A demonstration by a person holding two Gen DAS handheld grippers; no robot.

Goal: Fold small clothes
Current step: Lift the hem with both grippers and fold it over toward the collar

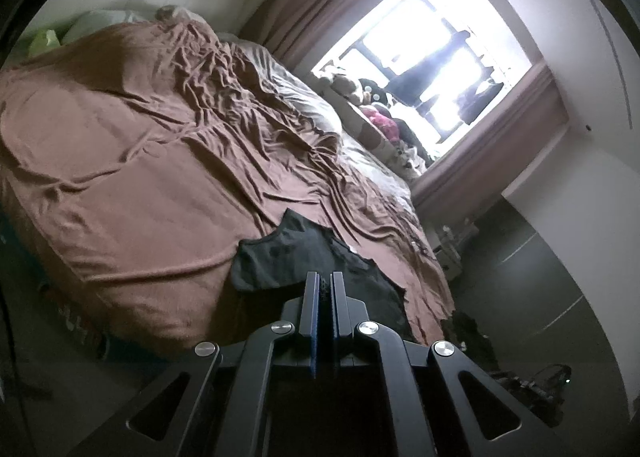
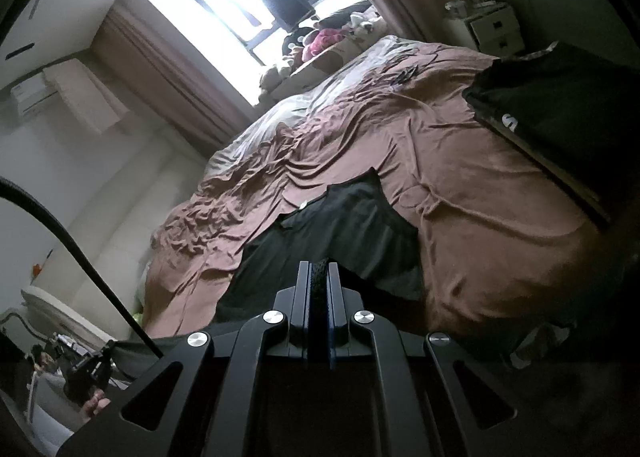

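- Rumpled brown bedspread [image 1: 132,161] covers the bed and serves as the work surface; a bright window [image 1: 432,69] sits at about two o'clock in the left wrist view.
- Left gripper [image 1: 324,281]: jaws nearly closed, with dark fabric pinched in the thin gap between the blue pads.
- Dark garment [image 1: 304,257] lies at six o'clock on the near edge of the bed, its far part spread on the cover, its near hem raised into both grippers.
- Right gripper [image 2: 319,271]: jaws close together, gripping a bunched strip of the same black cloth.
- Stack of dark clothes [image 2: 560,105] rests at three o'clock in the right wrist view, apparently folded.
- Progress, as I judge it: this piece is only gripped at two points; no crease is laid yet.
- Backlight hides the garment's outline and type; its near edge is cut off by the gripper bodies.
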